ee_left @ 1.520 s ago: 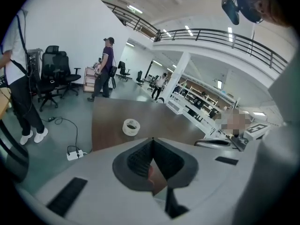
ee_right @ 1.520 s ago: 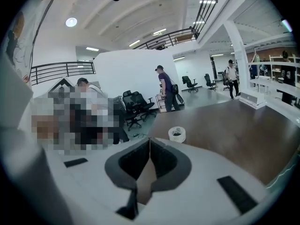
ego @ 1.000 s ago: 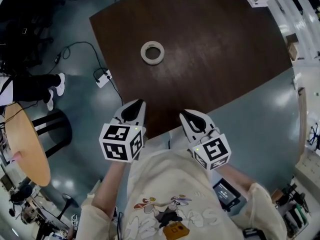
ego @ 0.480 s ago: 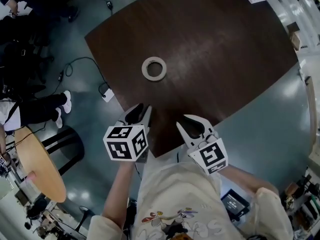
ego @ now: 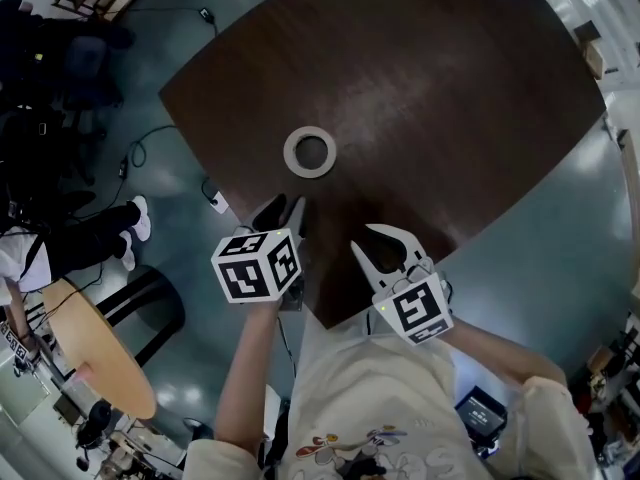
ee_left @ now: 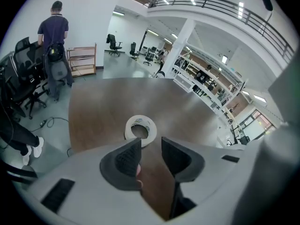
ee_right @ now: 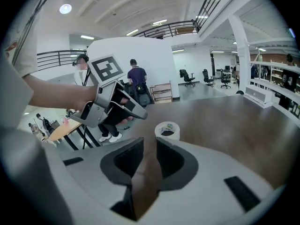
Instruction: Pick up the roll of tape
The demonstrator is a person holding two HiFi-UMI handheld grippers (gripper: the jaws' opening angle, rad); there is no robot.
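Note:
The roll of tape (ego: 309,152) is a white ring lying flat on the dark brown table (ego: 440,98), toward its left side. My left gripper (ego: 283,211) hovers over the table's near-left edge, a short way short of the roll. Its jaws are opening and nothing is between them. In the left gripper view the tape (ee_left: 140,129) shows just beyond the jaw tips of the left gripper (ee_left: 151,149). My right gripper (ego: 365,236) is open and empty over the near edge, further from the roll. The right gripper view has the tape (ee_right: 167,130) ahead and the left gripper (ee_right: 123,108) at its left.
A power strip (ego: 217,203) with a cable lies on the floor by the table's left edge. A seated person's legs (ego: 75,246) and a round wooden table (ego: 95,358) are at the left. Office chairs (ee_left: 18,78) and a standing person (ee_left: 54,36) are beyond the table.
Both grippers have moved forward and down from over my body to the table's near edge, closer to the tape. The left jaws have parted from shut.

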